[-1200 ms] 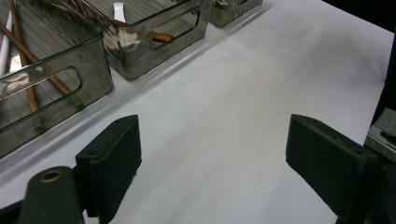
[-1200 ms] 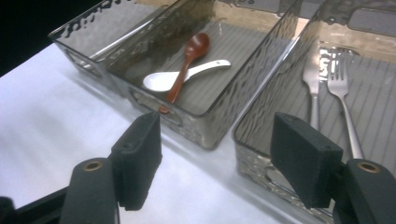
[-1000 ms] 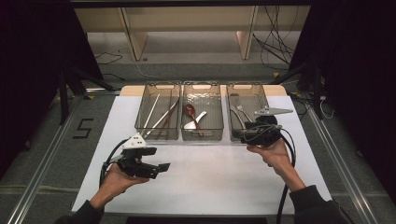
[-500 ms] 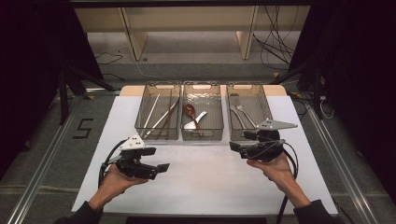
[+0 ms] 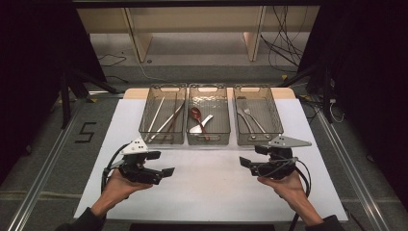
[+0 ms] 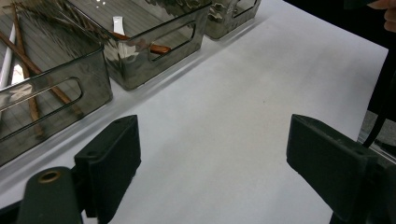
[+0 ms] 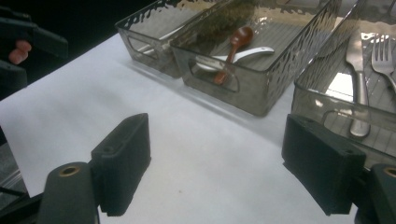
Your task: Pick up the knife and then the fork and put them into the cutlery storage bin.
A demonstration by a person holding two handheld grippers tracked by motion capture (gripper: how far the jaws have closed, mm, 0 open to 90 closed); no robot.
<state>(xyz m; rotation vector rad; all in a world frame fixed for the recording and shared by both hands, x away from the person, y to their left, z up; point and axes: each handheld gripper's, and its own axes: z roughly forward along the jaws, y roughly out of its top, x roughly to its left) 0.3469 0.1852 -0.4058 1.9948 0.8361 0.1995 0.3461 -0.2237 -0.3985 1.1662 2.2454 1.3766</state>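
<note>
From the high view I saw that my right hand-held gripper (image 5: 246, 163) had come back from the rim of the right bin (image 5: 258, 139) toward my side of the bench (image 5: 207, 192) over the last second, and its jaws had just been opening with nothing between them. In the right gripper view they stood wide apart over bare white sheet. I took that to mean a piece had been dropped off and the hand was free again. The left hand-held gripper (image 5: 163, 166) had kept its place near the front left of the sheet, jaws also wide and empty in its own view.

The things in hand lay sorted in three clear bins along the far edge: chopsticks (image 5: 166, 120) in the left bin (image 5: 144, 130), a brown spoon (image 5: 196, 115) and a white spoon (image 5: 202, 126) in the middle bin (image 5: 209, 139), and a fork (image 5: 252, 118) with a knife (image 5: 243, 120) in the right one. I could see nothing loose on the sheet, so I judged the sorting close to finished, if not done.

The open stretch between the two grippers and the bins gave plenty of room to move. The edges to mind were the bins' near walls, just beyond the right gripper, and the sheet's front and side borders, close beside both hands.
</note>
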